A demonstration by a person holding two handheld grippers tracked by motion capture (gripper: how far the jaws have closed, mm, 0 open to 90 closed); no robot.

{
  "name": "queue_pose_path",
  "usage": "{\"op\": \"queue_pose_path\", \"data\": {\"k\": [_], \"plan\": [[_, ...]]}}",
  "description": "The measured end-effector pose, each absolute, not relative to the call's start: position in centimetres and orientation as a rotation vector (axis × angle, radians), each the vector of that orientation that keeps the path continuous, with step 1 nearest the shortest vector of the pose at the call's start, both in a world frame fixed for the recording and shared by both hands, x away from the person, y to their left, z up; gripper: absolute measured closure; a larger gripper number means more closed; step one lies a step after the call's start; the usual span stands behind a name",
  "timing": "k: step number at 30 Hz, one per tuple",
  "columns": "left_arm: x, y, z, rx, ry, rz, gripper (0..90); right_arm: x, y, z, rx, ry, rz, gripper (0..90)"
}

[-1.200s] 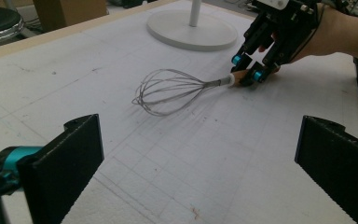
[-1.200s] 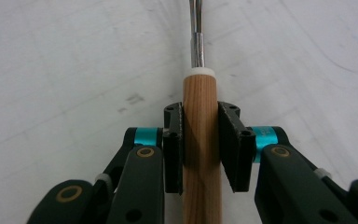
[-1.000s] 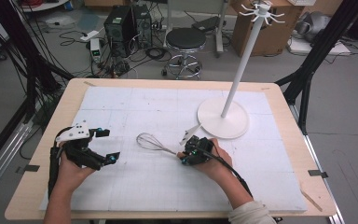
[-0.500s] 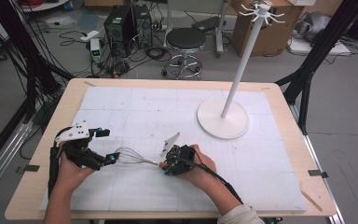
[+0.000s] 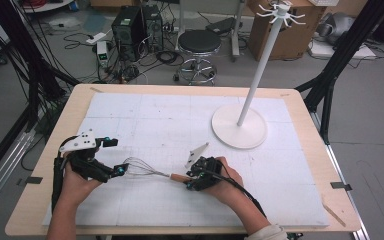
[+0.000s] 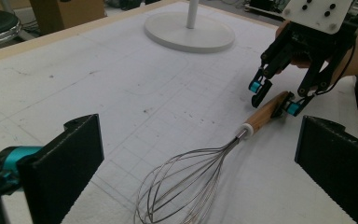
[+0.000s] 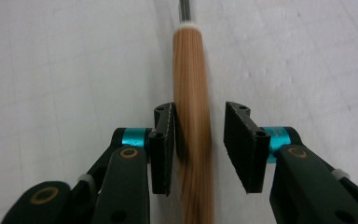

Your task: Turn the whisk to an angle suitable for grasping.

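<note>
**Right jaws just let go of the whisk handle**

Your right gripper (image 7: 199,149) has just been opening: the pads stand apart, with the smooth, tapered, light-wood handle of the wire whisk (image 7: 193,116) between them, a visible gap on one side. So the whisk (image 5: 147,171) lies on the matte white gridded mat (image 5: 155,115), its springy steel balloon loops (image 6: 182,186) pointing into your left gripper (image 6: 191,172). That gripper's jaws are spread wide, flanking the loops, likely for a handover. The white disc-based hook stand (image 5: 240,132) sits well apart.
</note>
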State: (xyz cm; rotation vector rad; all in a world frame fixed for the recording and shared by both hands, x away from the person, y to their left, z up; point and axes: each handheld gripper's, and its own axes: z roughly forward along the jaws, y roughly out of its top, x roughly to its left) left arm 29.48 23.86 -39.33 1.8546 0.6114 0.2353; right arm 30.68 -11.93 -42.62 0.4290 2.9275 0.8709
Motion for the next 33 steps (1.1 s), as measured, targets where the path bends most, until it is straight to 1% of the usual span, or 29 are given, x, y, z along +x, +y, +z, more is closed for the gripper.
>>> {"op": "queue_pose_path", "data": {"k": [2, 4, 6, 12, 21, 23, 24, 25, 26, 29, 33], "plan": [[29.5, 23.8, -39.3, 1.856, 0.610, 0.234, 1.6, 30.4, -12.6, -42.8, 0.426, 2.937, 0.856, 66.4], [29.5, 23.8, -39.3, 1.852, 0.611, 0.234, 1.6, 30.2, -13.2, -43.0, 0.435, 2.934, 0.888, 71.2], [29.4, 23.8, -39.3, 1.853, 0.612, 0.233, 1.6, 30.1, -13.4, -43.0, 0.429, 2.930, 0.898, 71.8], [29.4, 23.6, -39.2, 1.857, 0.598, 0.230, 1.6, 30.3, -12.7, -43.0, 0.396, 2.930, 0.905, 72.4], [29.5, 23.4, -39.2, 1.862, 0.596, 0.228, 1.6, 31.1, -10.2, -43.1, 0.341, 2.923, 0.910, 72.3], [29.5, 23.4, -39.3, 1.868, 0.599, 0.232, 1.6, 31.2, -9.8, -43.1, 0.332, 2.907, 0.926, 71.0], [29.5, 23.4, -39.4, 1.871, 0.600, 0.229, 1.6, 31.2, -9.9, -43.1, 0.329, 2.904, 0.941, 64.4], [29.5, 23.4, -39.4, 1.871, 0.600, 0.229, 1.6, 31.2, -9.9, -43.1, 0.329, 2.904, 0.941, 64.4], [29.5, 23.4, -39.4, 1.871, 0.598, 0.229, 1.6, 31.1, -10.4, -42.8, 0.359, 2.888, 0.964, 55.8], [29.6, 23.4, -39.4, 1.873, 0.595, 0.224, 1.6, 31.0, -11.9, -41.8, 0.389, 2.860, 1.051, 48.2], [29.5, 23.3, -39.4, 1.875, 0.596, 0.220, 1.6, 30.8, -15.2, -40.6, 0.485, 2.766, 1.160, 38.2]]}}
